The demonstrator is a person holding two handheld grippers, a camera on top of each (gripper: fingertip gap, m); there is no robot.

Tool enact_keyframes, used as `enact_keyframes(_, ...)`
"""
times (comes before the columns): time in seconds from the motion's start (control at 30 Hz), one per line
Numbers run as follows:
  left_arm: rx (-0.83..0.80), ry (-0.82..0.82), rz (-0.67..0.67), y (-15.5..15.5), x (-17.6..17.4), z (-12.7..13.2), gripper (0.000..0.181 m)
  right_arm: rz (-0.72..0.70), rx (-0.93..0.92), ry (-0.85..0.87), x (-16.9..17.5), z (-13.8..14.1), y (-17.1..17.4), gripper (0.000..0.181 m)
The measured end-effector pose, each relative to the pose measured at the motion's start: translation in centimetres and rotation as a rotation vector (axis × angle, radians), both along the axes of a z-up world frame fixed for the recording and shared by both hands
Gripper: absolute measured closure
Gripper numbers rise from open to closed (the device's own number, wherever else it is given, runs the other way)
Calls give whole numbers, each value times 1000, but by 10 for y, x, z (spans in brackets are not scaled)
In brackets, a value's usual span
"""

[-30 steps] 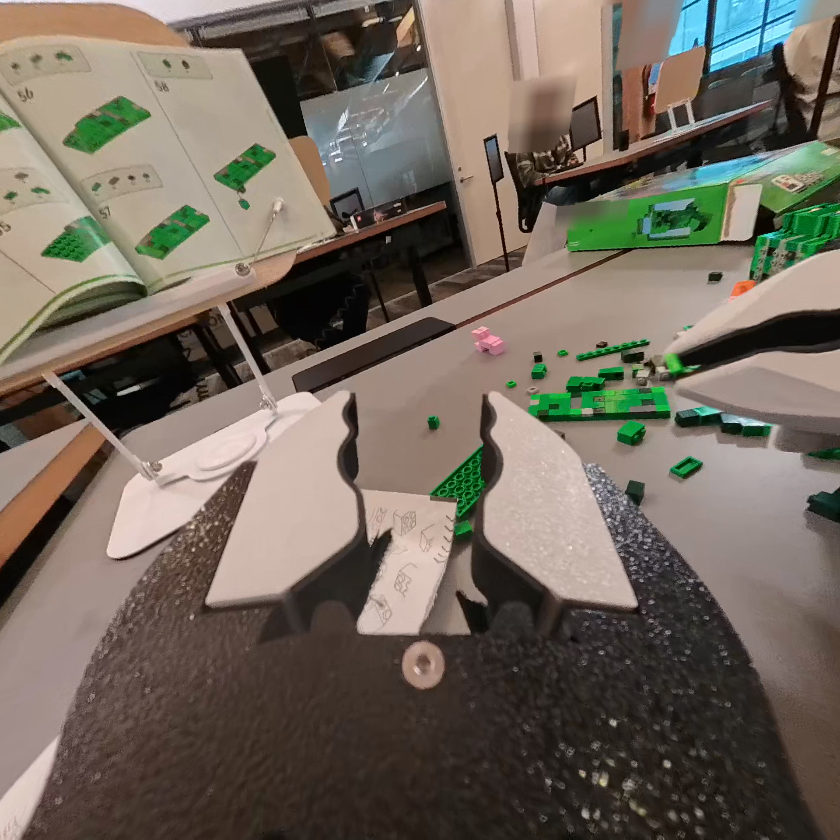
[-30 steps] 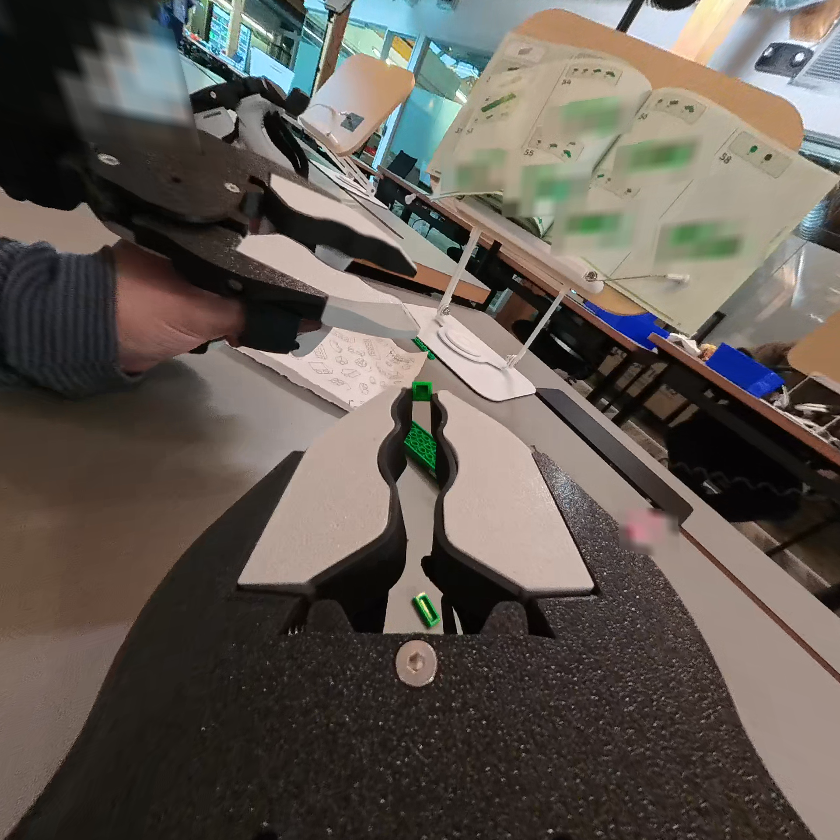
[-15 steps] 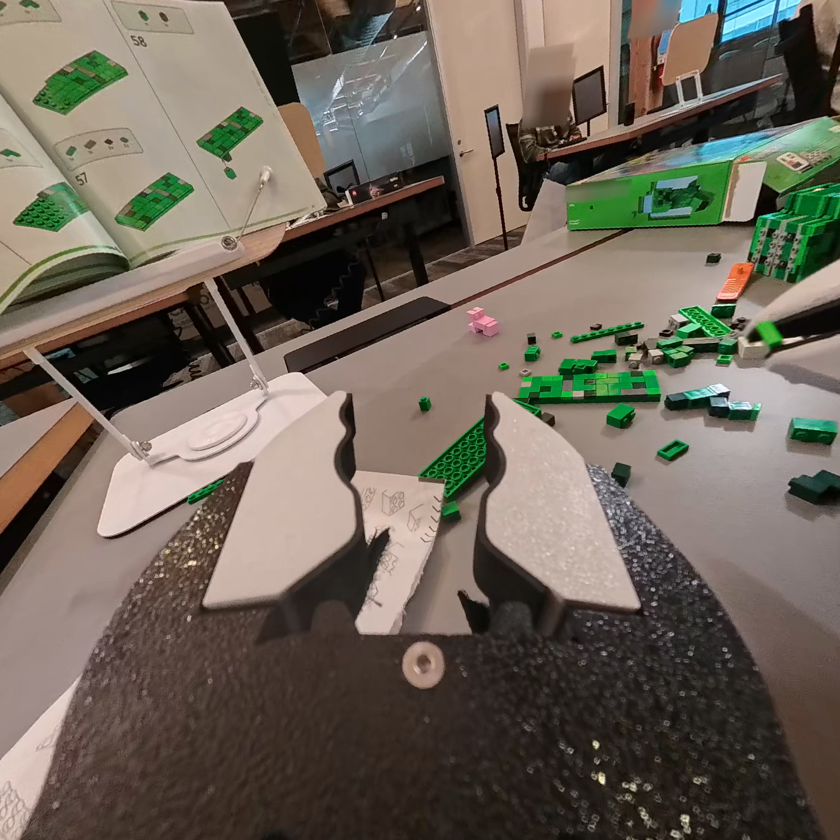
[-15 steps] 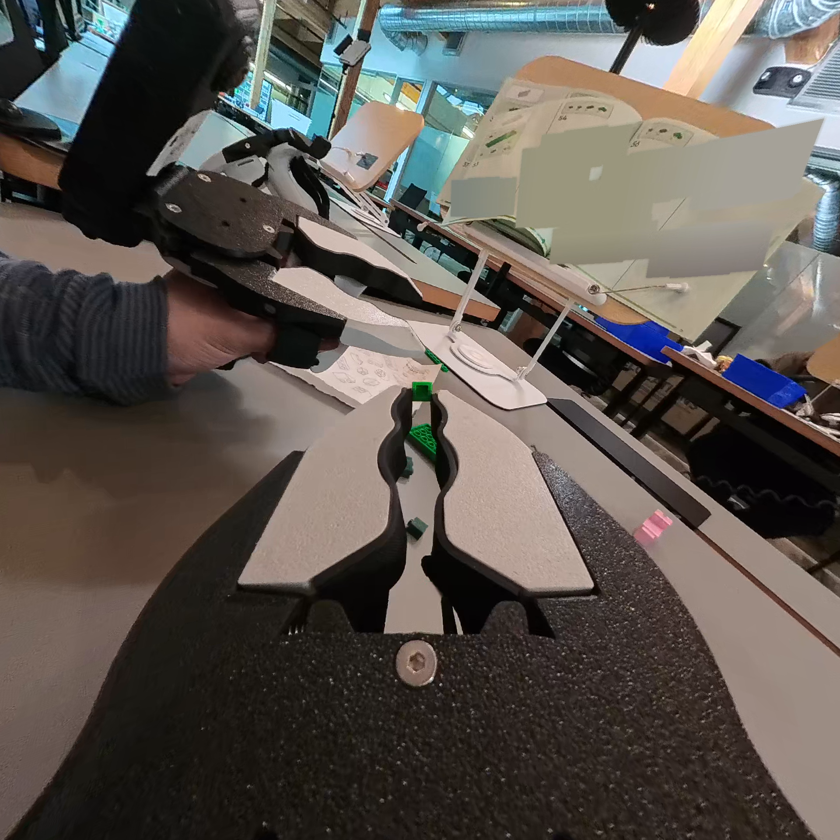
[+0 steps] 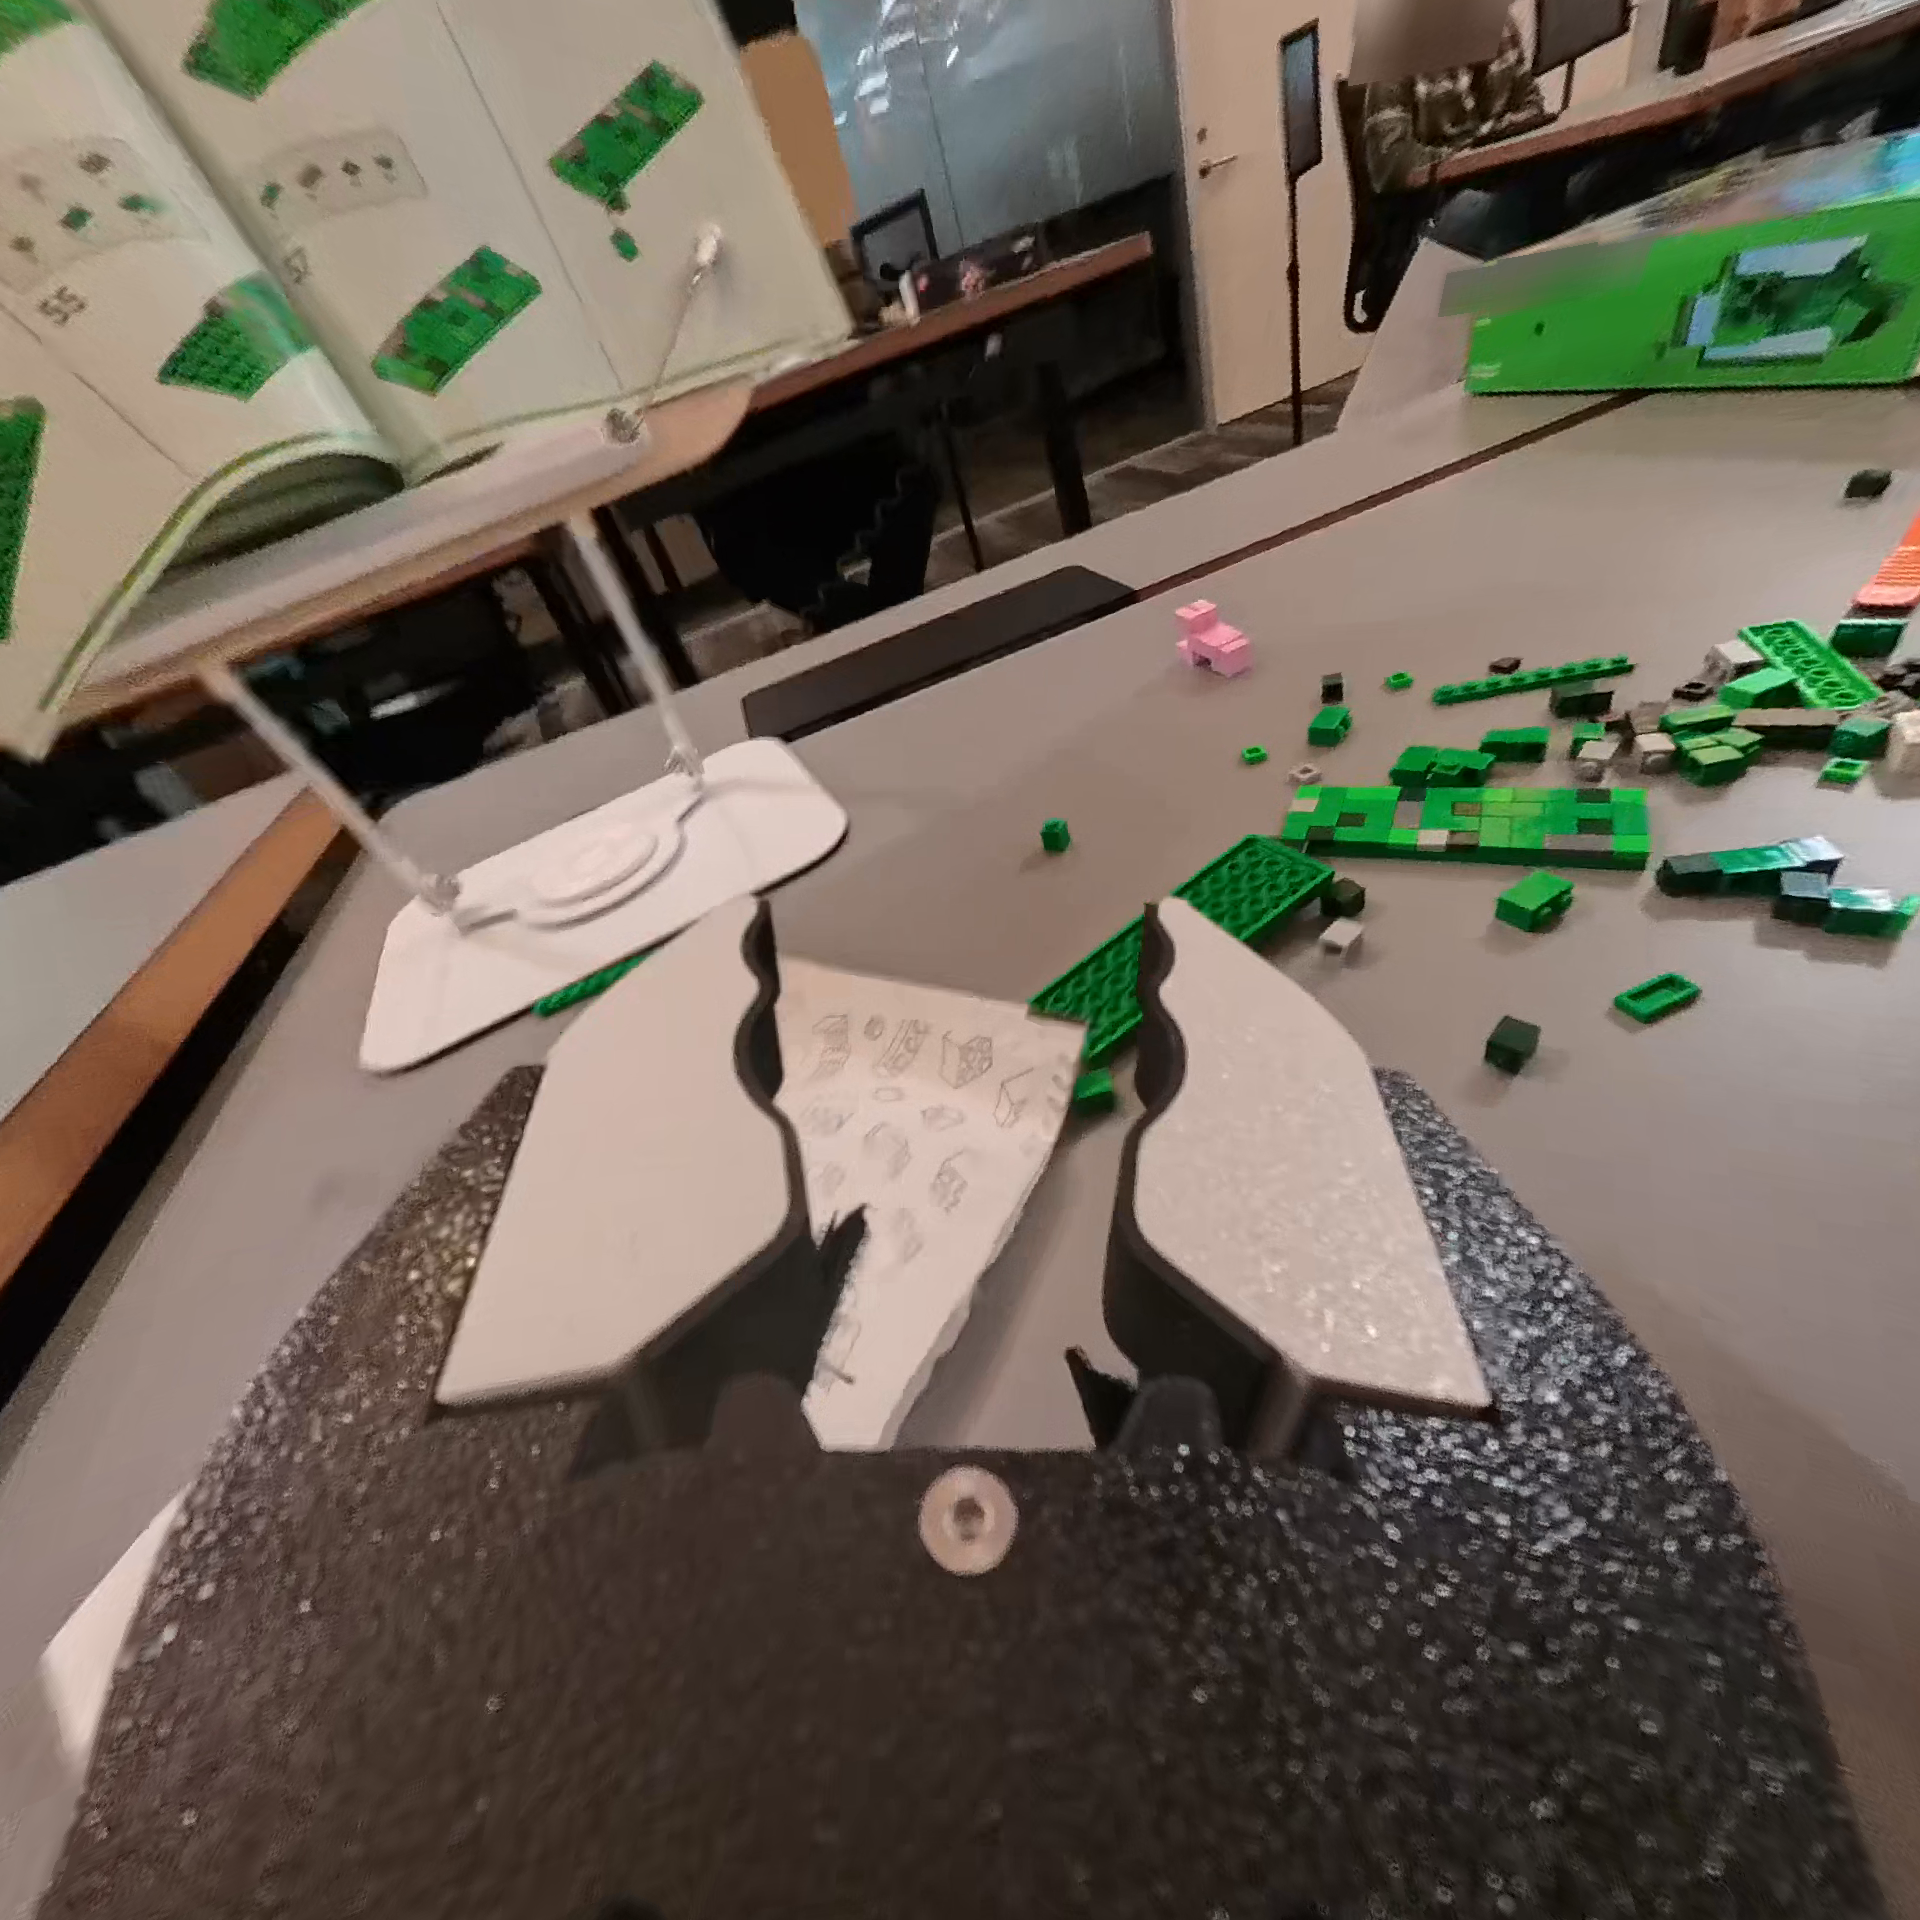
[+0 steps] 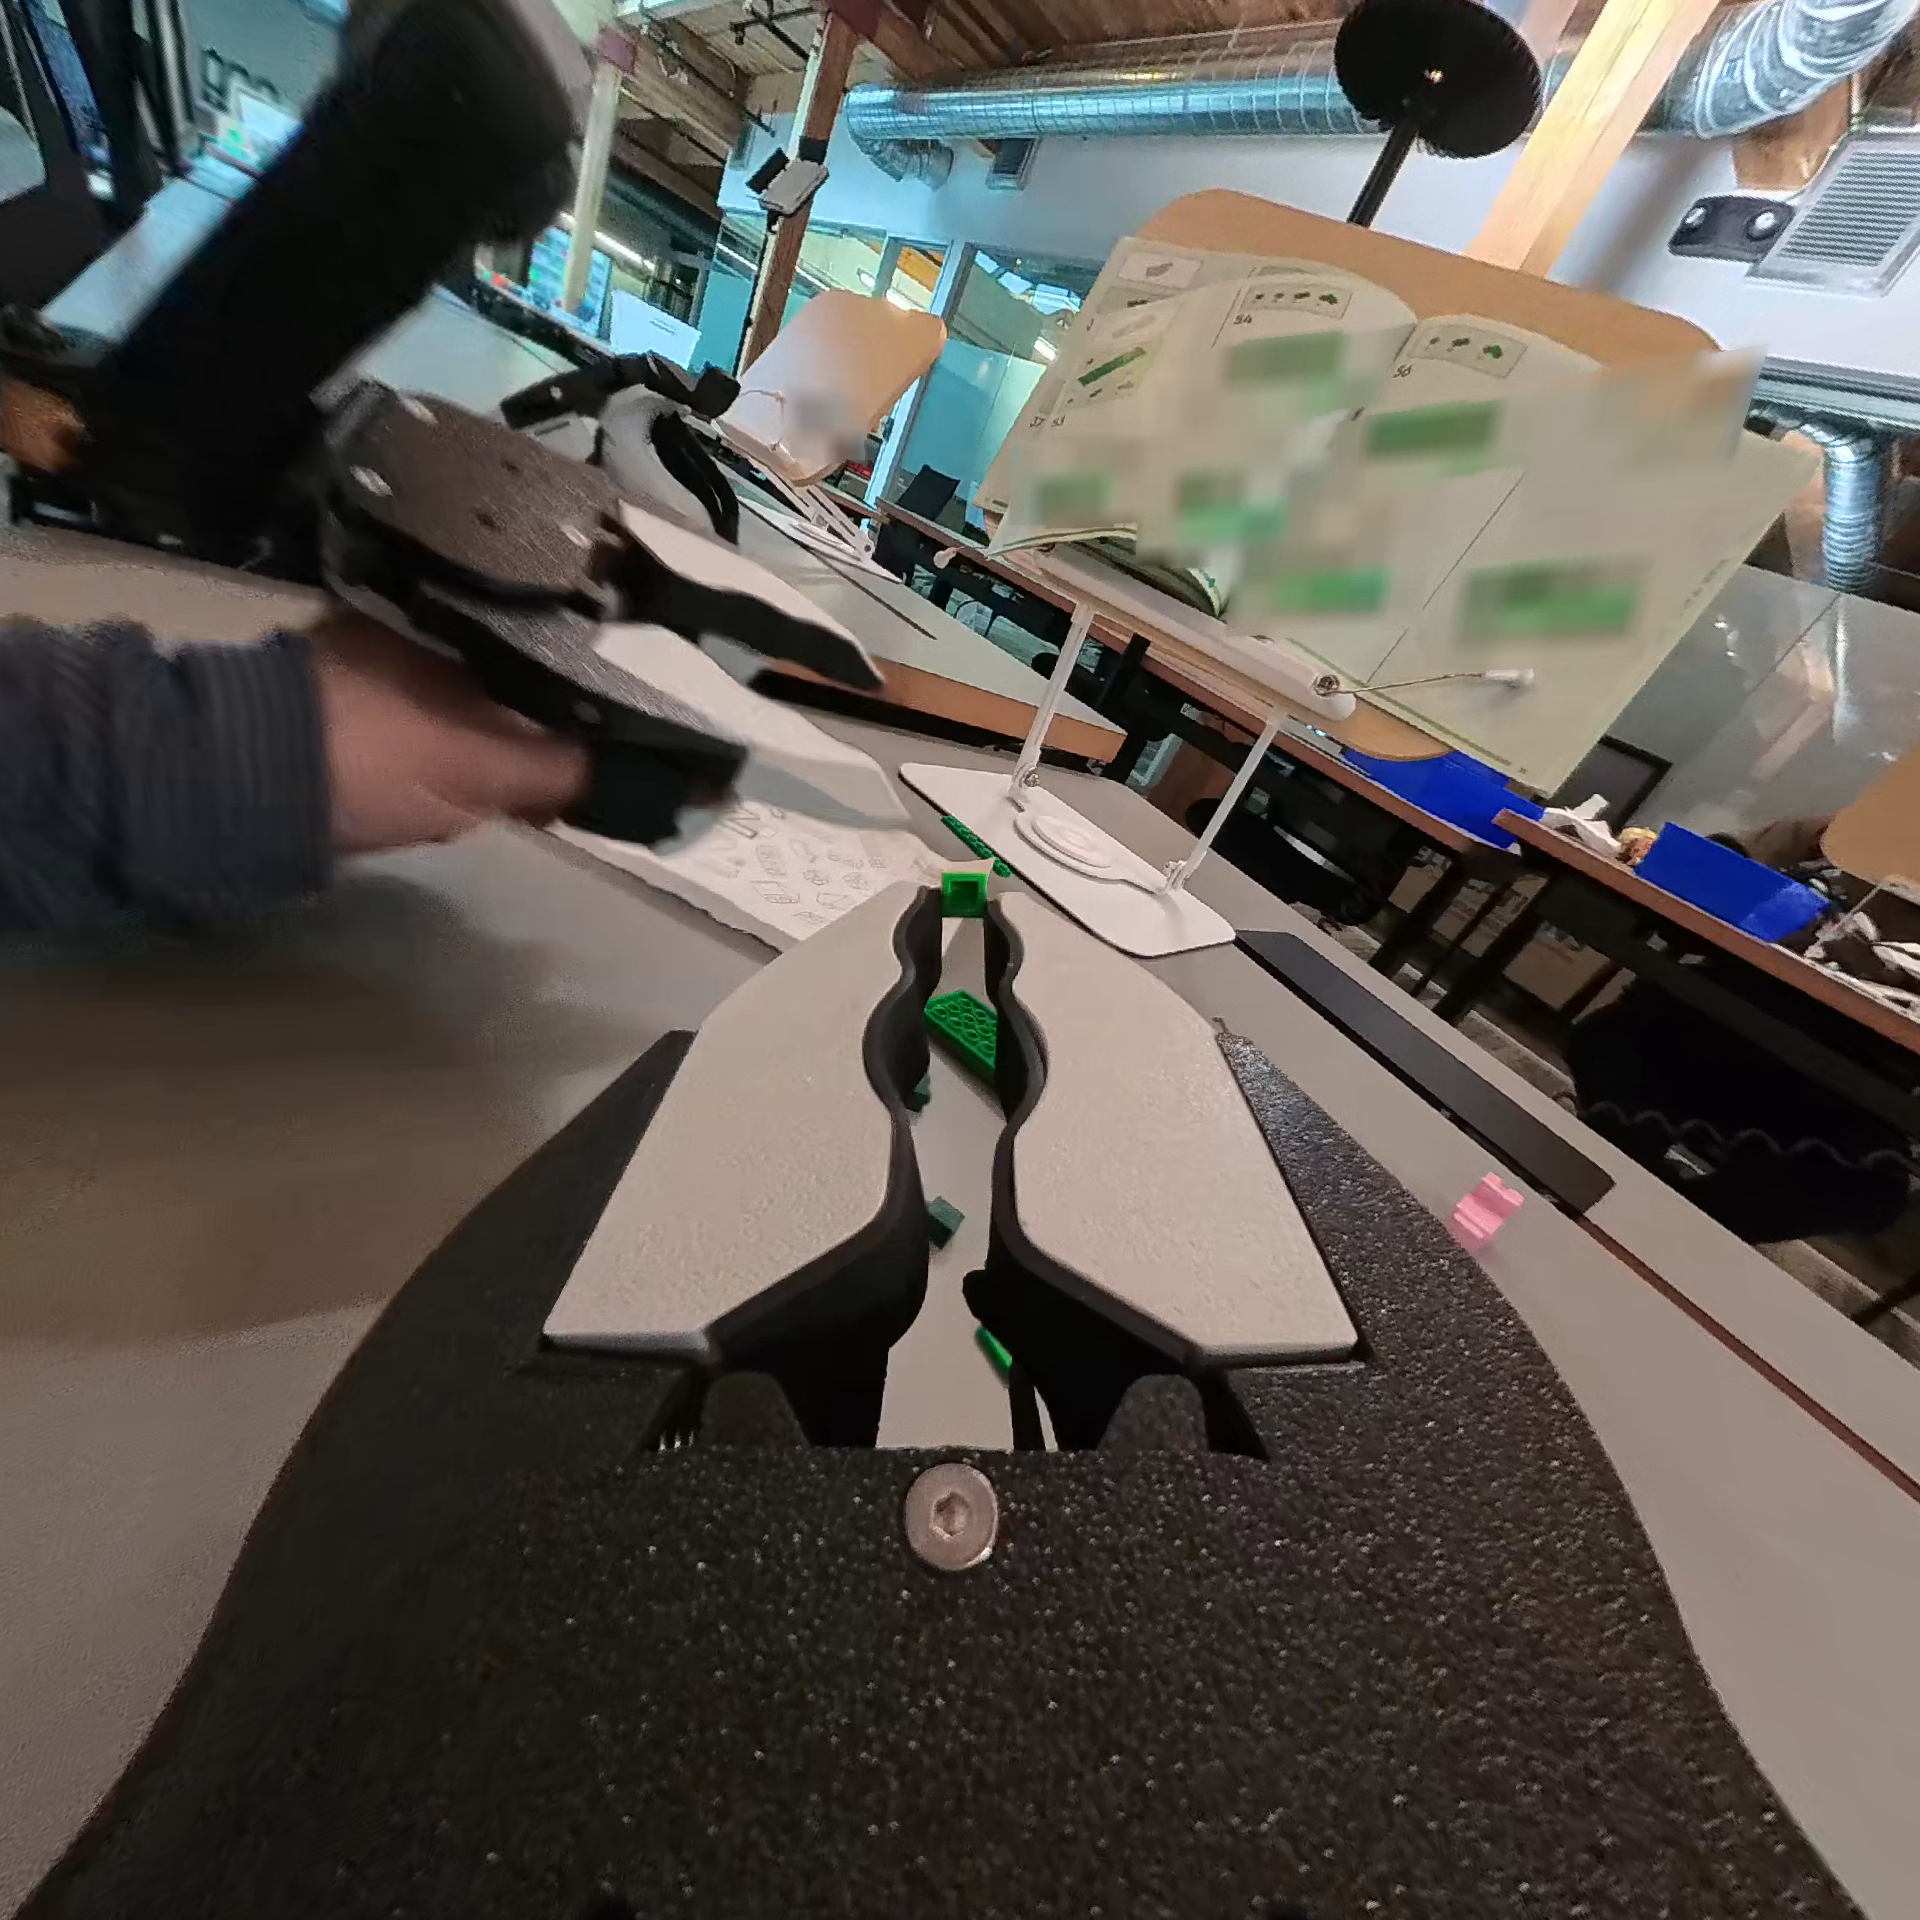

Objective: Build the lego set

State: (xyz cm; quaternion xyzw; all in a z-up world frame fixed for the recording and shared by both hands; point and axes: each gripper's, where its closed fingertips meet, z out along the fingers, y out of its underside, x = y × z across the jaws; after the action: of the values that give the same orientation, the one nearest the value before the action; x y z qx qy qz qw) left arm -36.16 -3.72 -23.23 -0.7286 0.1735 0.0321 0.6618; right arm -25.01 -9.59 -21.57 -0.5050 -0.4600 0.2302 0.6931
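The small green brick [image 6: 962, 891] sits pinched at the tips of our right gripper [image 6: 961, 909]. The green plate [image 5: 1195, 945] lies flat just ahead. Our left gripper [image 5: 956, 925] is spread and empty. Next we press the brick onto the plate, we think. The right gripper has left the left view since a moment ago.

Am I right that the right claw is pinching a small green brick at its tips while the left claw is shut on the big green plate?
Not quite. The left claw is open and holds nothing; the left wrist view shows the big green plate lying on the table. The right claw does pinch the small green brick.
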Motion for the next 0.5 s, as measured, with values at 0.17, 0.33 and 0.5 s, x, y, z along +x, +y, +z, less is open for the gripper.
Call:
enact_keyframes(0.17, -205, 120, 104, -43, -48, -5, 113, 2, -16, 7, 2, 0, 2, 174)
enact_keyframes(0.33, -455, 400, 78, -63, -62, -36, 115, 26, -18, -4, -2, -2, -1, 174)
enact_keyframes(0.5, -551, 357, 46, -50, -67, -58, 127, 20, -32, 5, 0, -2, 1, 174)
